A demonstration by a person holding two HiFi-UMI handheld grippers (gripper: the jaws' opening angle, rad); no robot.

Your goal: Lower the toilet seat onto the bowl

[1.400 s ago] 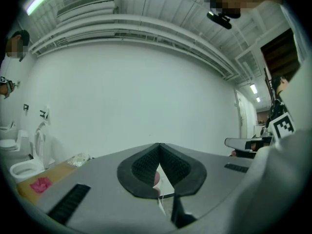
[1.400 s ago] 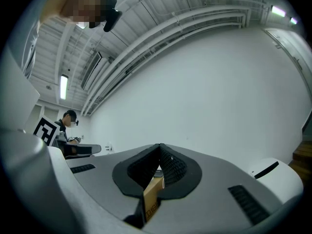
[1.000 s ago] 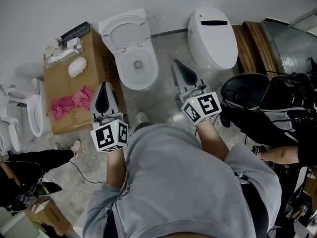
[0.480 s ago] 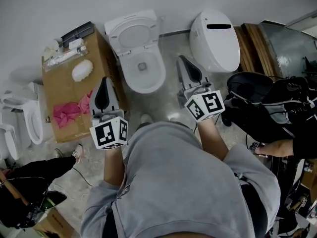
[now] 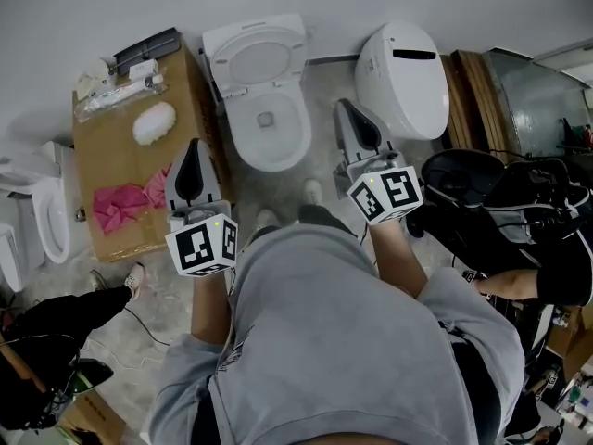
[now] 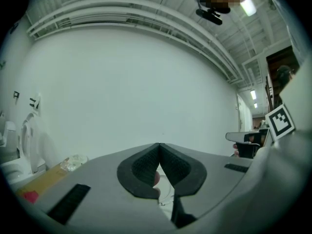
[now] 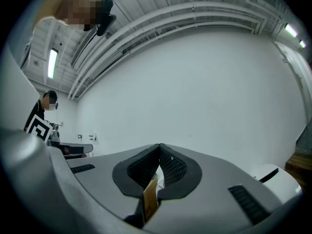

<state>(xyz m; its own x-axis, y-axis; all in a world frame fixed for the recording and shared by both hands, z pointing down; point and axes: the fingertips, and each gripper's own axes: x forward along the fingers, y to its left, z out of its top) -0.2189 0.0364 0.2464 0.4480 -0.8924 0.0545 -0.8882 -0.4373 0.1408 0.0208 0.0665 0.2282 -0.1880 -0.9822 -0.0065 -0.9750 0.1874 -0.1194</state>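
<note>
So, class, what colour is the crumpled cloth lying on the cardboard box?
The cloth is pink; the head view shows it best.

- Cardboard box just left of the left claw.
- Wooden boards well right of the right claw.
- Bare white wall ahead of both.
- Grey speckled floor below.
- Strip light on the ribbed ceiling overhead.

The person's grey sweatshirt fills the lower middle of the head view, hiding the floor beneath. White fixtures at the left edge are cut off. I can't identify the small items on the cardboard box, upper left, nor tell whether the toilet seat touches the wall.
</note>
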